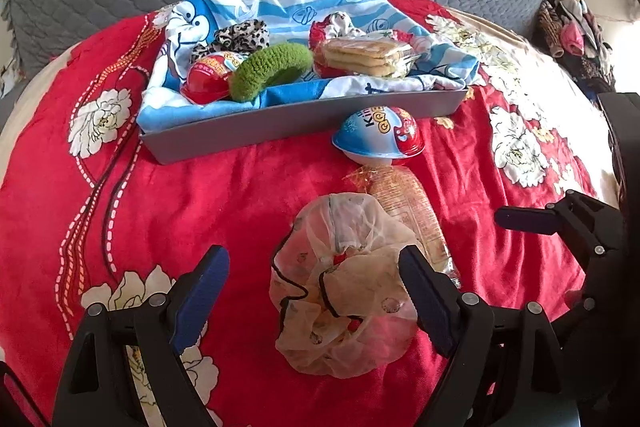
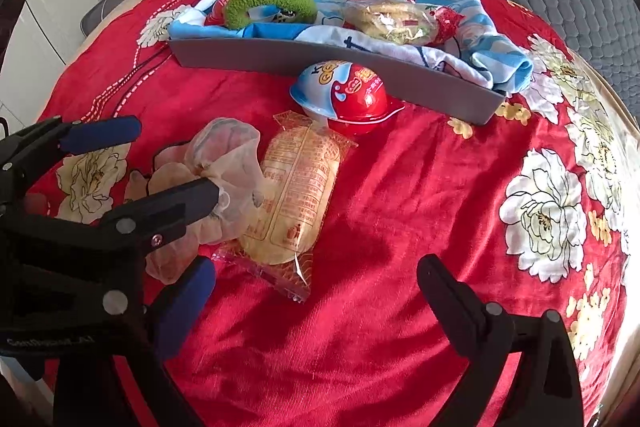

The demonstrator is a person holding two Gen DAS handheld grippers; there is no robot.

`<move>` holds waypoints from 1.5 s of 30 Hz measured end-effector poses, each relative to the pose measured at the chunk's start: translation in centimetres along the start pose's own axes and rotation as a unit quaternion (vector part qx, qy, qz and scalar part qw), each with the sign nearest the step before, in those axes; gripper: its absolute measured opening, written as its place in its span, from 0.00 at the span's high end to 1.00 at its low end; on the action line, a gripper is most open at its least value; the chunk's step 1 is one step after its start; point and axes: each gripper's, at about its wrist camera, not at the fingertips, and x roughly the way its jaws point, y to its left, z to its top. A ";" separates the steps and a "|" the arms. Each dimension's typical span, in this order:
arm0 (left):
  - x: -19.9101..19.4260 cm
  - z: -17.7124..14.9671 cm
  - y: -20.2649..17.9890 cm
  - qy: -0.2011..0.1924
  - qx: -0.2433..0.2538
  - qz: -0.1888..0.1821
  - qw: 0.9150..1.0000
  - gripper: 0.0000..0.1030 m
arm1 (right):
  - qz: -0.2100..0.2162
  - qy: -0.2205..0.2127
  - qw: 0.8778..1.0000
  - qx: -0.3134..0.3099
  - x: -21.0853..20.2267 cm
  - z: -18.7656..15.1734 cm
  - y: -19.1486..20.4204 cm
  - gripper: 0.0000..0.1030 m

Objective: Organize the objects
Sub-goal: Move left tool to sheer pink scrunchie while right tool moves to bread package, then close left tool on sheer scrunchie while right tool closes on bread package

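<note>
the left gripper [image 1: 314,291] hangs released over the sheer scrunchie [image 1: 340,291], one finger either side, nothing pinched yet. the scrunchie lies on the red blanket [image 1: 180,195] towards the near edge of the bed, touching the wrapped cake [image 2: 296,195]; the kinder egg [image 2: 344,95] sits just beyond, against the front wall of the grey tray [image 1: 288,123].

the risk, as i judge it: the right-hand finger is right at the cake's wrapper, so closing may catch plastic along with fabric and drag both. the scrunchie is floppy too, and a shallow pinch could let it slip free on the way up.

the right gripper [image 2: 316,291] is released as well, hovering over bare blanket and holding nothing.

the right wrist view shows the whole cake with its printed wrapper; the left wrist view hides most of it behind the scrunchie, but shows clearly how the fingers straddle it.
</note>
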 end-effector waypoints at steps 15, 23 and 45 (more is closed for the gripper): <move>1.5 0.1 1.0 0.015 -0.017 -0.007 1.000 0.15 | -0.002 -0.007 0.999 0.032 1.5 0.5 -0.4 0.01; 2.0 0.1 1.4 0.020 -0.025 -0.014 0.999 0.15 | 0.000 -0.015 0.999 0.029 1.9 0.7 0.0 0.07; 2.5 0.0 1.6 0.028 -0.033 -0.037 0.998 0.31 | 0.075 -0.025 0.995 0.062 1.7 1.1 -0.2 0.53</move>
